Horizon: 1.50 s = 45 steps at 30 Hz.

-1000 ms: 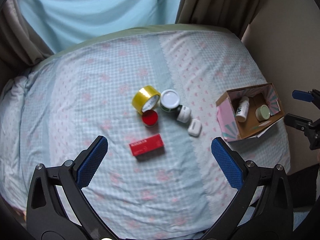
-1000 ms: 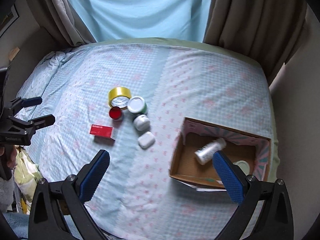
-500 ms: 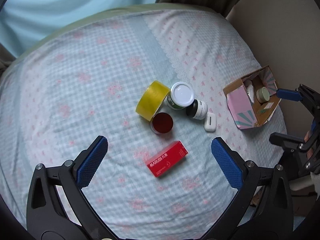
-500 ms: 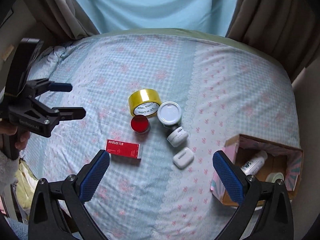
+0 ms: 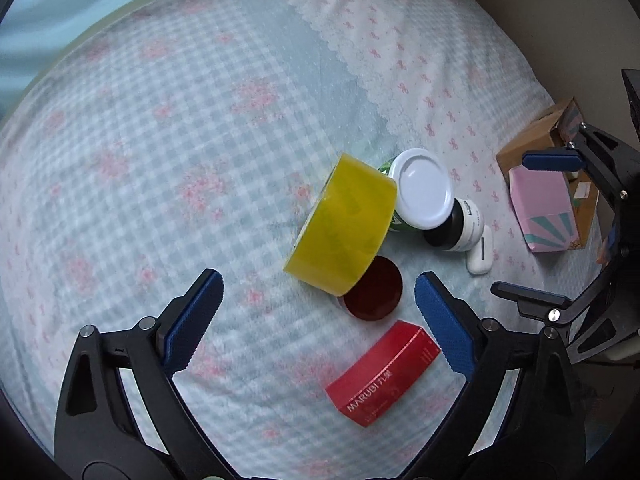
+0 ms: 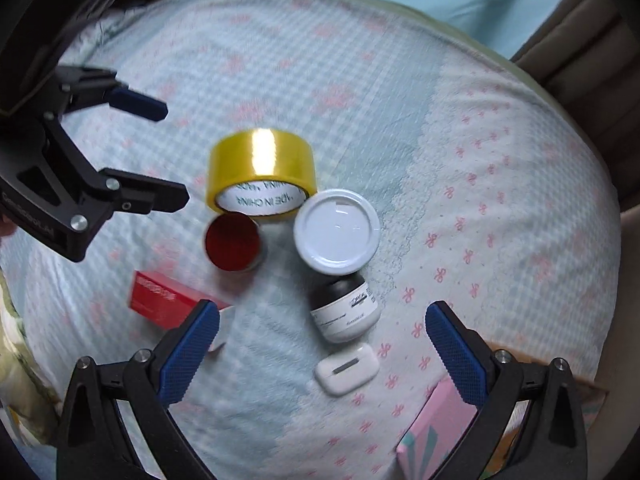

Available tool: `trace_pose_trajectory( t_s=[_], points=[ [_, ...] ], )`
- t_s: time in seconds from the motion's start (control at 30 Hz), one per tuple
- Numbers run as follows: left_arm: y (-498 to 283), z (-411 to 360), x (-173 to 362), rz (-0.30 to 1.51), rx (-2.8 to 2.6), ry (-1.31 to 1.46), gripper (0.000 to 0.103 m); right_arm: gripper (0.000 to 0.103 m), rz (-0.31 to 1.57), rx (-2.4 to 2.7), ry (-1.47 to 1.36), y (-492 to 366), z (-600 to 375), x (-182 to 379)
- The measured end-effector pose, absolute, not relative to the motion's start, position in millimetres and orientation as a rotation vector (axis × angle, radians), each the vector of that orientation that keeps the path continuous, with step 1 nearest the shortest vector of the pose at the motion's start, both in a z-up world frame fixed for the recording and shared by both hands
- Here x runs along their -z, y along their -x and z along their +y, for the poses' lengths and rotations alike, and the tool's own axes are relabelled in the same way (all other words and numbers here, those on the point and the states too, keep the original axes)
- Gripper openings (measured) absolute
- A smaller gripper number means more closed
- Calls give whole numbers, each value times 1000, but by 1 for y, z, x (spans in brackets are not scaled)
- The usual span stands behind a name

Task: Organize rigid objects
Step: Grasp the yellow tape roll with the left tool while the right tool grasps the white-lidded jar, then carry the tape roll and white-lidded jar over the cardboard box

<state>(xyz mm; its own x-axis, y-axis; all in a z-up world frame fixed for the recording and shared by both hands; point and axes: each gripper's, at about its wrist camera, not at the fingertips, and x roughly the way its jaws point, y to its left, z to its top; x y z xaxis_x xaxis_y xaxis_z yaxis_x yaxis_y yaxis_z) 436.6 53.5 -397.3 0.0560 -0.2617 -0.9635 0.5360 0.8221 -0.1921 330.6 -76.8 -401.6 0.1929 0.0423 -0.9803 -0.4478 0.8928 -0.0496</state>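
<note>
A cluster lies on the bed: a yellow tape roll (image 5: 342,224) (image 6: 262,172), a white-lidded jar (image 5: 422,188) (image 6: 337,231), a small red-lidded tin (image 5: 374,294) (image 6: 233,242), a small white-and-black jar on its side (image 5: 460,230) (image 6: 344,312), a white earbud case (image 5: 480,250) (image 6: 347,367) and a red box (image 5: 384,372) (image 6: 160,300). My left gripper (image 5: 318,320) is open and empty, just in front of the tape and the tin. My right gripper (image 6: 322,344) is open and empty above the small jar and the earbud case.
A pink cardboard box (image 5: 548,200) (image 6: 444,420) stands at the bed's right edge. Each gripper shows in the other's view: the right one (image 5: 580,240), the left one (image 6: 80,152). Curtains hang behind the bed.
Both grippers have come down and in toward the cluster, which now looks much larger. The right gripper has swung left, away from the pink box. Nothing was taken hold of.
</note>
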Motion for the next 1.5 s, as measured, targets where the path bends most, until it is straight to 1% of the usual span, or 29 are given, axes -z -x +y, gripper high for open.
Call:
trace_pose_trajectory(
  t_s=[0.03,0.13,0.23,0.37,0.4,0.43,0.5,0.53,0.63,0.67,0.73,0.77,0.97,1.13,1.33,1.5],
  points=[
    [-440,50,404,1401,620,-246,87,103,1348,-357,371,-335,-77,410],
    [-449,40,423,1432,648,-258,80,103,1365,-378,392,-347,-79,432],
    [-452,30,436,1447,670,-278,75,103,1372,-402,422,-357,-78,449],
    [-455,25,451,1495,698,-241,72,103,1384,-421,426,-368,-75,463],
    [-456,24,454,1503,702,-229,69,103,1388,-435,423,-370,-73,465],
    [-457,23,457,1509,702,-227,61,103,1385,-446,429,-371,-72,467],
    [-456,21,461,1516,695,-235,54,103,1377,-467,459,-374,-67,470],
    [-456,21,462,1515,693,-241,51,103,1372,-472,473,-375,-66,472],
    [-453,18,461,1505,698,-255,50,100,1362,-487,492,-381,-62,474],
    [-452,18,460,1499,698,-261,49,94,1364,-487,495,-382,-61,475],
    [-451,16,459,1489,696,-270,48,78,1376,-483,498,-385,-61,478],
    [-451,15,458,1480,693,-276,47,66,1387,-487,491,-387,-61,479],
    [-455,21,444,1435,659,-265,44,66,1374,-455,493,-382,-57,475],
    [-459,37,431,1421,634,-239,41,66,1390,-412,410,-390,-70,463],
    [-461,60,411,1408,606,-177,39,66,1389,-353,310,-394,-85,437],
    [-450,67,385,1392,597,-155,38,66,1383,-302,238,-390,-96,403]
  ],
)
